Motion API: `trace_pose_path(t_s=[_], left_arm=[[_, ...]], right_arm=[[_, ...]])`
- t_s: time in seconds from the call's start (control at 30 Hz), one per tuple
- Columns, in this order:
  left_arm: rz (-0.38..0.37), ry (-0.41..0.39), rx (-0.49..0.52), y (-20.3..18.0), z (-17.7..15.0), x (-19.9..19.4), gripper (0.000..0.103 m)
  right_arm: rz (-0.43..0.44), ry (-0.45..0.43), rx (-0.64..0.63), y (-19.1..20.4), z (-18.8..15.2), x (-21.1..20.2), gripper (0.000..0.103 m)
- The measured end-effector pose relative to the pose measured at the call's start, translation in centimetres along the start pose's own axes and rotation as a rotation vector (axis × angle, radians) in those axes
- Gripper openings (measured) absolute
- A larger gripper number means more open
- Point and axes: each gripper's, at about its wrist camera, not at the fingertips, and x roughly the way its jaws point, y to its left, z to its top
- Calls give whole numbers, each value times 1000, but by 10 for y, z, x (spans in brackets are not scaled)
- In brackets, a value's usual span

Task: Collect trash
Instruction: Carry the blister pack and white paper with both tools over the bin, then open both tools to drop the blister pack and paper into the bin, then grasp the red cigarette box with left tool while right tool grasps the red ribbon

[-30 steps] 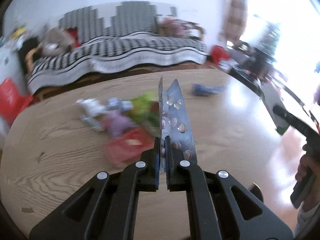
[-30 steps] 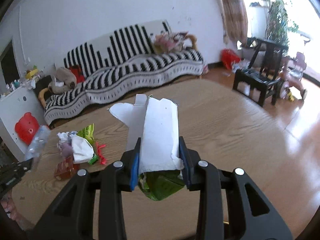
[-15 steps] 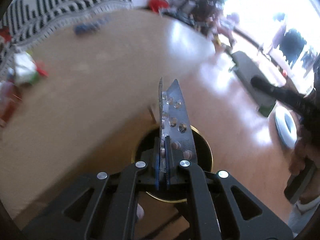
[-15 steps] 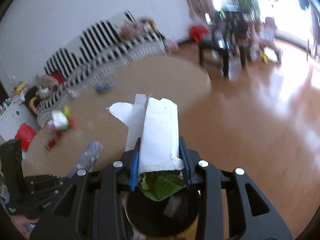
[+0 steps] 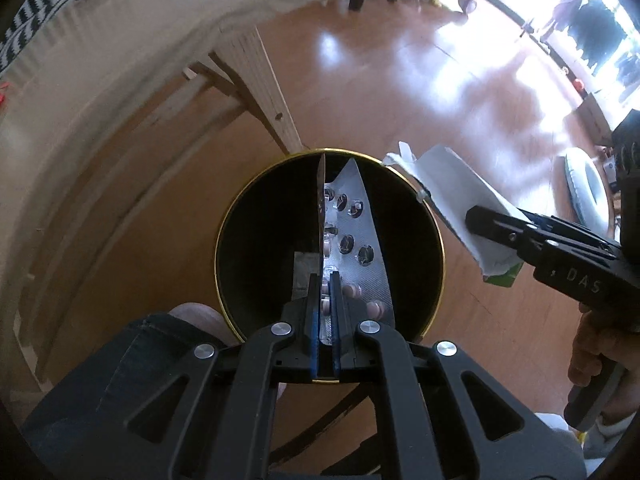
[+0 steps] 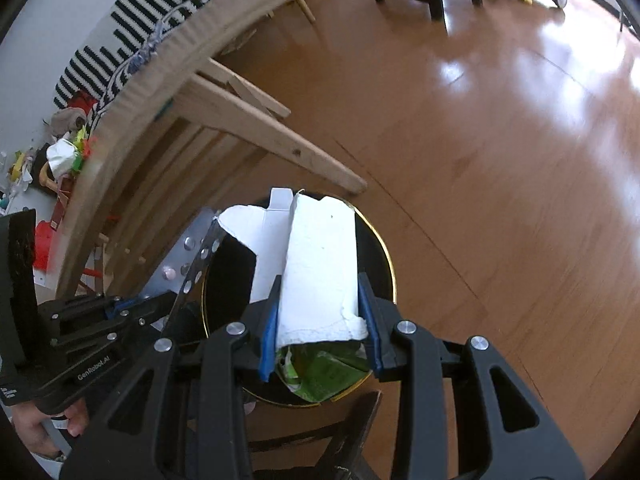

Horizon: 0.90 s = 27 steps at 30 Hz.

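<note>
We had swung both loads off the table: left gripper point(image 5: 325, 280) clamping the blister pack point(image 5: 352, 240), right gripper point(image 6: 320, 312) gripping the torn carton point(image 6: 316, 264), both over the bin point(image 5: 228, 216) at frame centre, ready to drop.

- A silver blister pack point(image 5: 352, 240), folded along its length, a few pink pills left in its pockets, hangs clamped at its near end over the open mouth of the bin
- A torn white carton point(image 6: 320, 268) with a green printed inside, squeezed across its width, sits over the bin's rim
- The bin point(image 5: 256, 216) is round, black inside, with a thin gold rim, standing on the wooden floor beside the table leg
</note>
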Motion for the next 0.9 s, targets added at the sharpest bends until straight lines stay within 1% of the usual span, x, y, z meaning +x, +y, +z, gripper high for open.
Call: trace_pose_path(t_s=[0.1, 0.13, 0.17, 0.2, 0.23, 0.27, 0.3, 0.33, 0.4, 0.43, 0.47, 0.53, 0.57, 0.6, 0.63, 0.67, 0.73, 0.8, 0.83, 0.9], left_arm=[[-2, 31, 10, 1, 0, 4, 4], [-3, 38, 16, -3, -1, 4, 12], [3, 43, 18, -3, 2, 5, 20], [17, 36, 19, -3, 1, 3, 56], [32, 14, 23, -1, -2, -4, 88], [59, -51, 36, -1, -4, -17, 92], [79, -89, 45, 0, -4, -27, 92], [95, -110, 45, 3, -3, -36, 92], [97, -181, -3, 20, 0, -66, 92], [97, -230, -35, 30, 0, -84, 95], [113, -294, -80, 45, 0, -105, 97], [157, -394, -146, 72, -4, -140, 97], [191, -454, -189, 91, -9, -161, 97], [221, -490, -224, 106, -14, -175, 97], [253, -516, -262, 122, -19, -186, 97], [303, -538, -321, 149, -28, -199, 97], [359, -553, -395, 184, -41, -207, 97], [436, -539, -504, 228, -58, -213, 97], [449, -532, -539, 244, -63, -214, 97], [437, -514, -605, 279, -75, -209, 97]], right_arm=[[16, 18, 18, 0, -1, 2, 38], [39, 11, 28, 0, -1, 0, 44], [49, 3, 38, 2, 3, -3, 67], [61, -13, 49, 1, 4, -7, 79], [67, -30, 57, -1, 6, -11, 91], [71, -57, 66, -2, 9, -19, 91], [77, -75, 71, -2, 13, -25, 91], [78, -105, 77, -4, 17, -34, 96], [61, -161, 68, -4, 23, -48, 97], [43, -196, 53, -1, 27, -55, 97], [19, -247, 18, 8, 31, -64, 97], [-3, -325, -64, 29, 40, -74, 97], [-18, -369, -124, 47, 45, -79, 97], [-24, -397, -173, 62, 48, -80, 97], [-20, -419, -232, 82, 52, -80, 97], [-14, -425, -264, 95, 56, -78, 97], [13, -425, -326, 131, 67, -70, 97], [59, -417, -387, 173, 75, -59, 97], [69, -411, -408, 189, 78, -54, 97], [84, -396, -470, 233, 85, -41, 97]])
